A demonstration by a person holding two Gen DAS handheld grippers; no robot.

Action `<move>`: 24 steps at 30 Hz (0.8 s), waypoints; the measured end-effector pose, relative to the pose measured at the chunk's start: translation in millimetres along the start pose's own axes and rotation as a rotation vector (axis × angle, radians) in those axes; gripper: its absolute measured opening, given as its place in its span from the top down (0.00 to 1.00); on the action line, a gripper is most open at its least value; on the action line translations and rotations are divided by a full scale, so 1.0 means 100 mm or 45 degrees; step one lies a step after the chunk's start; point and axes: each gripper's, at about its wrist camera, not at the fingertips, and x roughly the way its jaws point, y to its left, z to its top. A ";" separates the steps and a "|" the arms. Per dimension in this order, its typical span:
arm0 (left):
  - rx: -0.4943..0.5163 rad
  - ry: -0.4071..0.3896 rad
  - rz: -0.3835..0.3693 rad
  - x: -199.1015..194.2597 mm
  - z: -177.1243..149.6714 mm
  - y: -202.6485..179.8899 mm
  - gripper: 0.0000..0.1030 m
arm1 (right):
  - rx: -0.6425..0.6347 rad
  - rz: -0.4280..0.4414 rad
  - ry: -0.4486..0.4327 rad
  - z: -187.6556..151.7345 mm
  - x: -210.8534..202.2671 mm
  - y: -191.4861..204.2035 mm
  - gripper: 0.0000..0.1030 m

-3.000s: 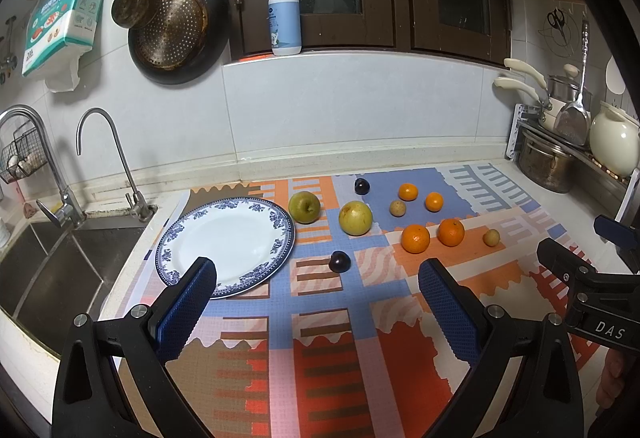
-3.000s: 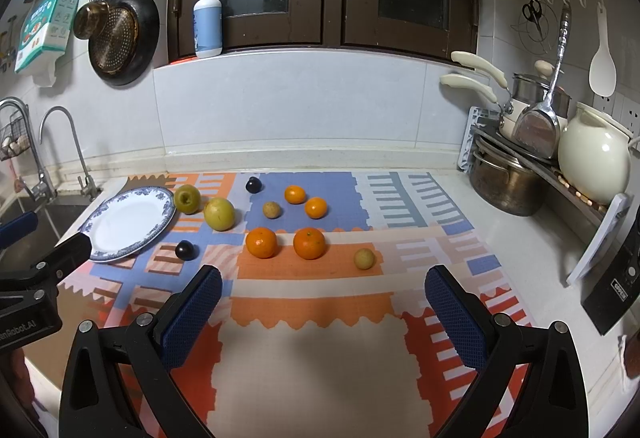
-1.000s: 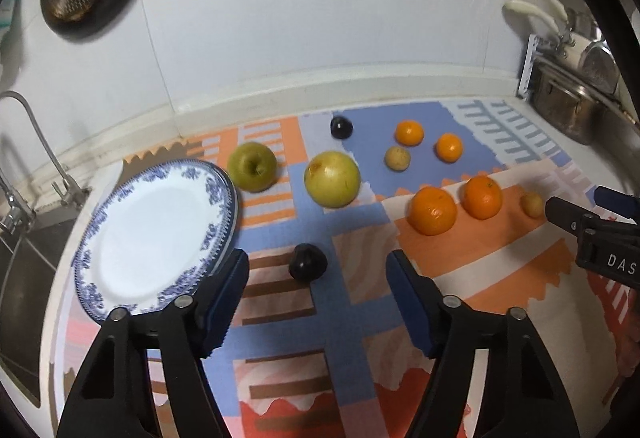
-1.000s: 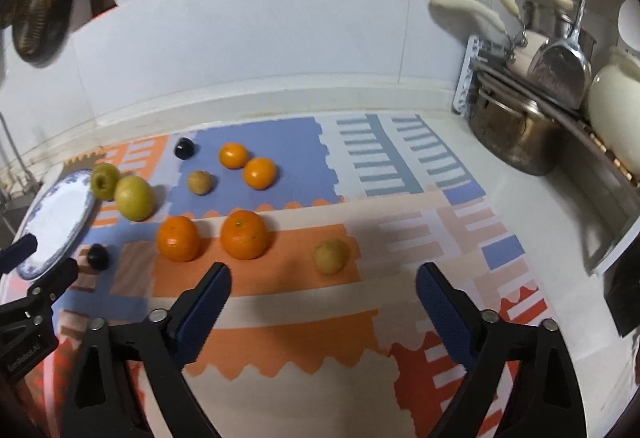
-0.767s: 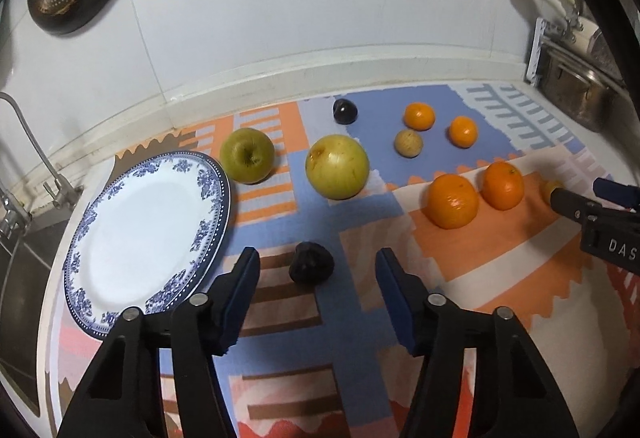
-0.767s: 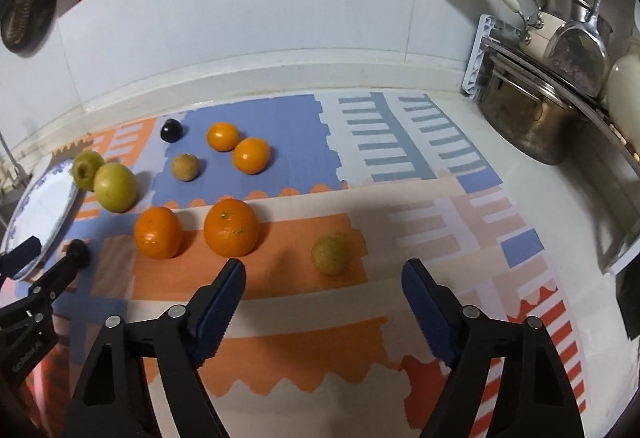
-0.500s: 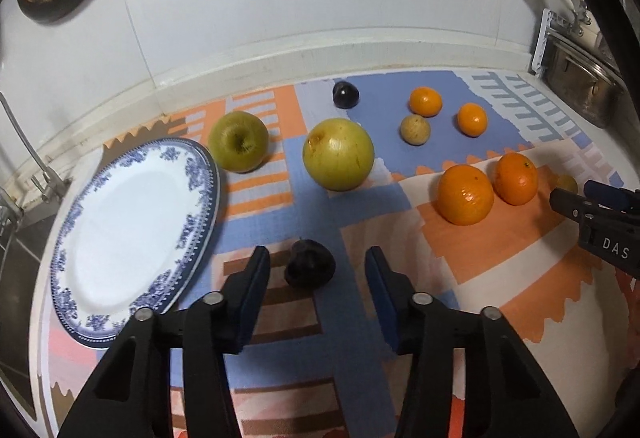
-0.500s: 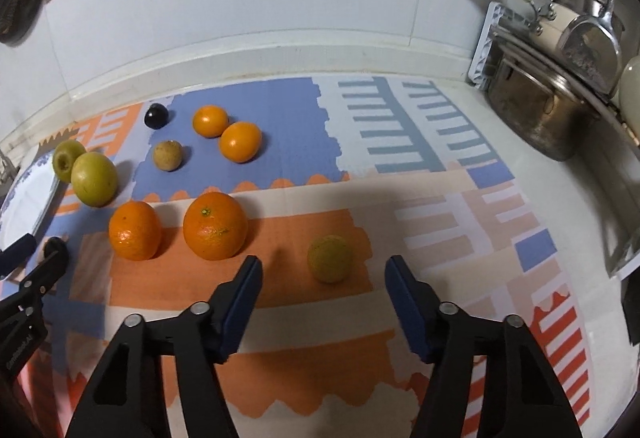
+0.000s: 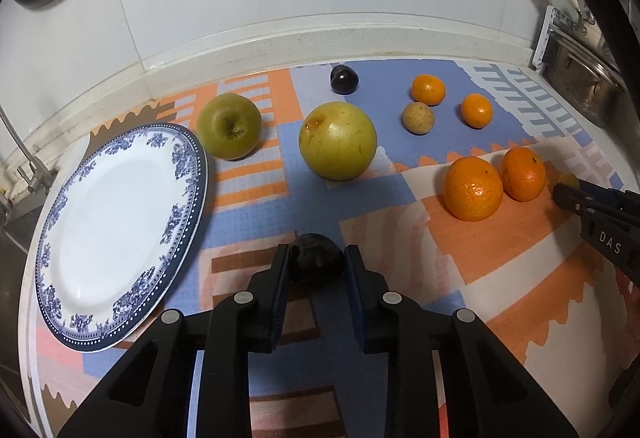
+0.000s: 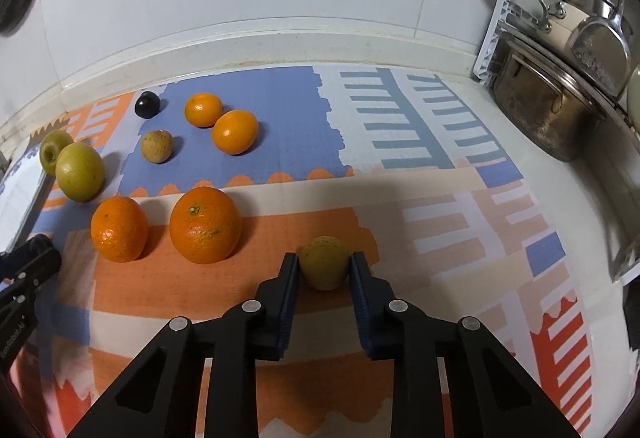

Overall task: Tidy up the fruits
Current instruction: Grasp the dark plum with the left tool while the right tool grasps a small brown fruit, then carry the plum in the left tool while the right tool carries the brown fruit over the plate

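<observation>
Step in hand: we are at the pick-up, both hands at once, each claw closing on one small fruit on the patterned mat that covers the counter.
Left claw: its jaws have just been closing and now pinch the dark plum, which sits on the mat at about 4 o'clock from the blue-rimmed plate.
Right claw: its jaws have just been closing too and now clamp the small yellow-green fruit, at 3 o'clock from the large orange.
Still loose: green apple, yellow pear, a second plum, a brown fruit and the other oranges.
Plate: empty, at 9 o'clock from the left claw.
Next move: we judge a straight lift is called for, then a carry; the plum's likely goal is the plate, the yellow fruit's we cannot tell.
Care: both fruits are round and small, so we keep the grip firm and level.
</observation>
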 end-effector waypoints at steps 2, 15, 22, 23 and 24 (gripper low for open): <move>-0.001 0.000 -0.003 0.00 0.00 0.00 0.74 | 0.000 0.000 -0.005 0.00 0.00 0.00 0.74; 0.030 -0.069 -0.028 -0.23 -0.01 -0.06 0.75 | 0.015 0.062 -0.046 -0.05 -0.19 0.01 0.74; 0.038 -0.138 -0.049 -0.49 -0.01 -0.05 0.75 | -0.009 0.125 -0.114 -0.07 -0.49 0.09 0.74; 0.033 -0.145 -0.057 -0.53 -0.01 -0.04 0.75 | -0.011 0.136 -0.125 -0.07 -0.54 0.10 0.74; 0.028 -0.154 -0.063 -0.58 -0.01 -0.03 0.75 | -0.016 0.149 -0.137 -0.07 -0.60 0.11 0.74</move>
